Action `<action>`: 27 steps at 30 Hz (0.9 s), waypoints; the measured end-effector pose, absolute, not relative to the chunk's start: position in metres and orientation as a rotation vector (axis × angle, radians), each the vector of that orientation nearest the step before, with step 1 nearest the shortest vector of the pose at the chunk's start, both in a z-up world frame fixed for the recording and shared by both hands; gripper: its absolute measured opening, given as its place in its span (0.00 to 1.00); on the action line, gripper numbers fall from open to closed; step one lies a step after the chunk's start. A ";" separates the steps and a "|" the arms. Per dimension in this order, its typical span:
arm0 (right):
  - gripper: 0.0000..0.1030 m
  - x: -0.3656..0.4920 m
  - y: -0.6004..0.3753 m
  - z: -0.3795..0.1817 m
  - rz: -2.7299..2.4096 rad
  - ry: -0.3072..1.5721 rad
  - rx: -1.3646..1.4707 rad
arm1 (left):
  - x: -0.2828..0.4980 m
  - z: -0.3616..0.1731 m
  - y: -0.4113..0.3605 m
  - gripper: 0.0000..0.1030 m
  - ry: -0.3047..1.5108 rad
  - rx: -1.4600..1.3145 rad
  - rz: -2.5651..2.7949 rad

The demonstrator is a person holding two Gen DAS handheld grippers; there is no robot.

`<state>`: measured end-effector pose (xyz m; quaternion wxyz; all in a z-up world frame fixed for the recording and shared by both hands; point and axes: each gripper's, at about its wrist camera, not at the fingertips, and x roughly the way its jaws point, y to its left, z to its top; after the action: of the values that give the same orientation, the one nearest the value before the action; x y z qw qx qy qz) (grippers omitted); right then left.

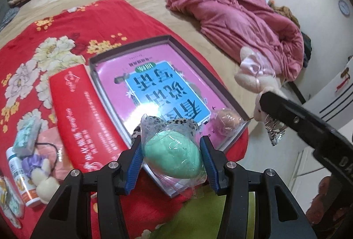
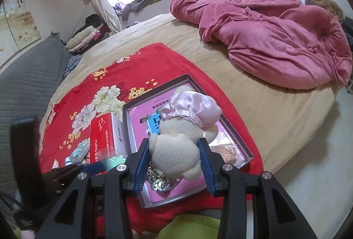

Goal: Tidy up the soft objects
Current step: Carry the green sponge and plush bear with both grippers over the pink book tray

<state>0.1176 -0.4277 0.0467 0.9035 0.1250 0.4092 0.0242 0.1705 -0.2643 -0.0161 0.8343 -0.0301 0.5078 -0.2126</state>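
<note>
Left gripper [image 1: 171,160], right gripper [image 2: 174,163]: matte black angular linkage arms, round silver screws at pivots, blue ribbed pads [image 1: 135,165] lining jaws. Partial white lettering on right gripper's body.

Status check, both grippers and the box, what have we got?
Left gripper shut on wrapped green sponge. Right gripper shut on plush toy, over open box. Nothing blocking.

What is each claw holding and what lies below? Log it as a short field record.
left claw: shut on green egg in clear wrap
right claw: shut on plush toy with pink satin cap
tray: on red blanket, holds pink book and wrapped brown ball
red box: beside the tray
bed: tan sheet, pink quilt heaped
</note>
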 end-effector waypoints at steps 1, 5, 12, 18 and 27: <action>0.42 0.119 -0.428 0.046 0.050 0.847 0.256 | 0.172 -0.019 -0.267 0.51 1.081 -0.061 -0.452; 0.42 0.123 -0.434 0.038 0.052 0.860 0.270 | 0.176 -0.031 -0.279 0.51 1.104 -0.043 -0.464; 0.42 0.133 -0.441 0.024 0.065 0.894 0.277 | 0.175 -0.050 -0.297 0.51 1.155 0.004 -0.485; 0.42 0.143 -0.436 0.009 0.092 0.935 0.262 | 0.175 -0.063 -0.301 0.51 1.178 0.027 -0.478; 0.42 0.160 -0.433 -0.019 0.132 1.007 0.274 | 0.173 -0.065 -0.308 0.51 1.158 0.076 -0.485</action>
<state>0.1598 -0.4327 -0.0189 0.8648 0.1306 0.4807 0.0629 0.1729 -0.3084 -0.0653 0.8087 0.0356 0.5415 -0.2269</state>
